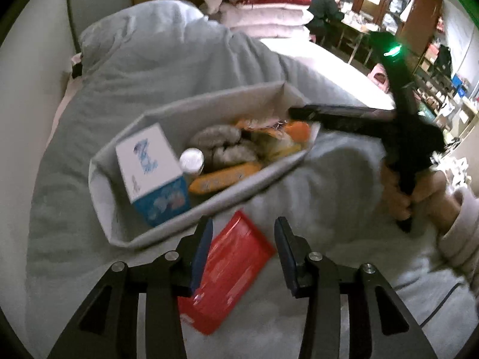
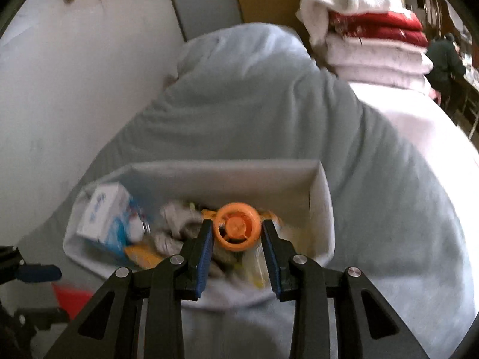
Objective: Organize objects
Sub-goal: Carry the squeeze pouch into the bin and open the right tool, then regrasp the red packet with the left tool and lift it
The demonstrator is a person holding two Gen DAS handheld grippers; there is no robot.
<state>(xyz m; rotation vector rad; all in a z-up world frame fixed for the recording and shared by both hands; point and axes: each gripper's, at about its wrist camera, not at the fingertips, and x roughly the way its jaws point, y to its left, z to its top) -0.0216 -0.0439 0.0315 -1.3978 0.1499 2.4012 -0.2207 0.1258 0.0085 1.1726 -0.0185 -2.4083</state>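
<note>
A soft grey fabric storage bin (image 1: pixel 119 233) sits on a bed covered by a rumpled, pale grey quilt (image 1: pixel 149 68), and it is already mostly filled, so the tidying looks well along. Inside it stand a white and blue cardboard carton (image 1: pixel 152 173), a small jar with a round white lid (image 1: pixel 191 159), grey knitted gloves (image 1: pixel 223 145), a long orange packet (image 1: pixel 223 176) and more crinkly yellow and orange wrappers, blurred. One item is clearly left outside: a flat, glossy red packet (image 1: pixel 230 269) lying on the quilt just beside the bin's near wall. The left gripper (image 1: pixel 243 252) hovers over it with its jaws apart, the packet showing between the blue ribbed pads but not pressed by them. The right gripper (image 2: pixel 238 246), held in a person's hand (image 1: pixel 419 194) with a pale sleeve, reaches over the bin's right end. In its own view, a round orange plastic piece (image 2: pixel 236 229), wheel-shaped with spokes, sits between the jaws, which stand partly closed; the pads appear to touch its sides, though blur makes the hold uncertain. It is probably being delivered into the bin. Behind, folded white and red blankets (image 1: pixel 263 3) are stacked.
</note>
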